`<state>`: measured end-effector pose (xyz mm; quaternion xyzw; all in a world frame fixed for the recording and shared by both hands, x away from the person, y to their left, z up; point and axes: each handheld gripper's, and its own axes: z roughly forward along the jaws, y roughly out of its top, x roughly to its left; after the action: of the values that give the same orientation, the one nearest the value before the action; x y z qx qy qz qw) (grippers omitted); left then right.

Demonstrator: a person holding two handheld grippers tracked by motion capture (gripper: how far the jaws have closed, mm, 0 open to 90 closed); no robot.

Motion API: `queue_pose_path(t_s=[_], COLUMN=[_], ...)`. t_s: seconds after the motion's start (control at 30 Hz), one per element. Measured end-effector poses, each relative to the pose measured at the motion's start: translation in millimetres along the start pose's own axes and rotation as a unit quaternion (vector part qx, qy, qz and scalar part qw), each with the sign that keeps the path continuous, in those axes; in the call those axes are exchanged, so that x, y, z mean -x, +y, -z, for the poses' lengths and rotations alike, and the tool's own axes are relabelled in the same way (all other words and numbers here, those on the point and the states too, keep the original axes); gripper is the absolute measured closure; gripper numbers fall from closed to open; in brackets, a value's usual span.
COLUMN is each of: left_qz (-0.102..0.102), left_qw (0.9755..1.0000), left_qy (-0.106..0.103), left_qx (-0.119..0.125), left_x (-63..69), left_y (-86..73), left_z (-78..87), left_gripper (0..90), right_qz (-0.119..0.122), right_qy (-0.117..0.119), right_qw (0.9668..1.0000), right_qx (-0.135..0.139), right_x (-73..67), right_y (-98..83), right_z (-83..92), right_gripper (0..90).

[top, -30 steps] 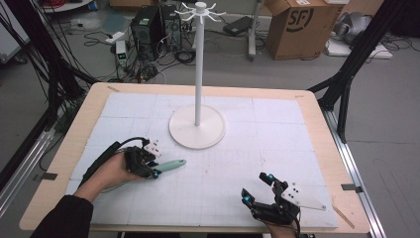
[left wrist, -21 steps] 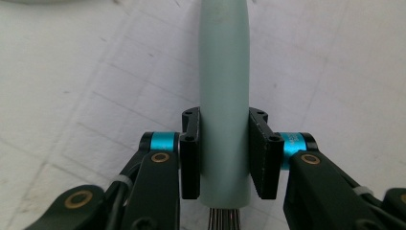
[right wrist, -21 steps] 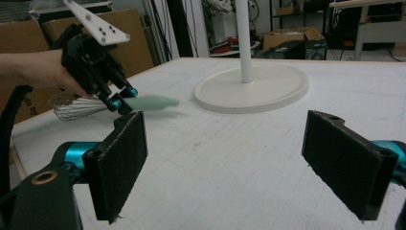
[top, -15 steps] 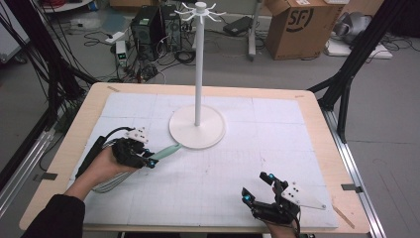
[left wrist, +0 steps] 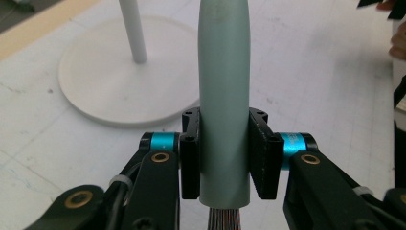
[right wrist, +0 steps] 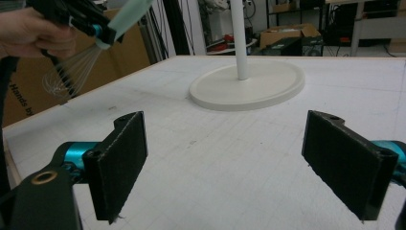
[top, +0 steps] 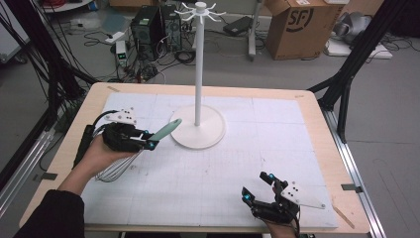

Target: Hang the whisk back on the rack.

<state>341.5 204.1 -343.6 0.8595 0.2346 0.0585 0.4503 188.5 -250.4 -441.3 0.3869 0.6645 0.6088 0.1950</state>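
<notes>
While my left gripper (top: pixel 148 144) pinched the whisk (left wrist: pixel 224 96) by its green handle above the mat, near the white stand (top: pixel 198 130), my right gripper (top: pixel 257 186) rested spread apart.

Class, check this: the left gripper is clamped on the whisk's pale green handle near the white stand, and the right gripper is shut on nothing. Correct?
Not quite. The right gripper is open, jaws wide apart, as the right gripper view shows. The left gripper does clamp the whisk's handle near the white stand.

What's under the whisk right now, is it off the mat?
The whisk is clamped by its green handle in the left gripper and lifted. In the right gripper view its wires hang in the air above the white mat. The hand covers the mat directly below.
</notes>
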Motion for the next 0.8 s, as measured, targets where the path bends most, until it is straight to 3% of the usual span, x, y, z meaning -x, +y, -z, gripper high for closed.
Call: queue_pose_path(t_s=[0.2, 0.37, 0.57, 0.8], left_qz=[0.009, 0.01, 0.015, 0.013], left_qw=[0.9993, 0.9975, 0.9945, 0.9919], left_qy=[-0.001, 0.006, -0.002, 0.0], left_qx=[0.037, 0.07, 0.103, 0.126], left_x=[-7.5, -12.8, -17.8, -22.8], left_y=[20.5, 43.4, 69.1, 92.2], left_z=[17.4, 30.0, 39.6, 47.8], left_gripper=[69.6, 69.6, 69.6, 69.6], right_qz=[-0.001, -0.004, -0.009, -0.017], right_qy=[-0.003, -0.006, -0.009, -0.002], right_qw=[1.0, 1.0, 0.9999, 0.9998], right_qx=[0.0, 0.001, 0.005, 0.012], right_x=[1.3, 3.0, 5.7, 7.3], right_y=[-0.3, -0.7, -1.2, -0.8], right_z=[1.5, 3.4, 6.2, 7.5], right_gripper=[14.6, 14.7, 14.6, 14.6])
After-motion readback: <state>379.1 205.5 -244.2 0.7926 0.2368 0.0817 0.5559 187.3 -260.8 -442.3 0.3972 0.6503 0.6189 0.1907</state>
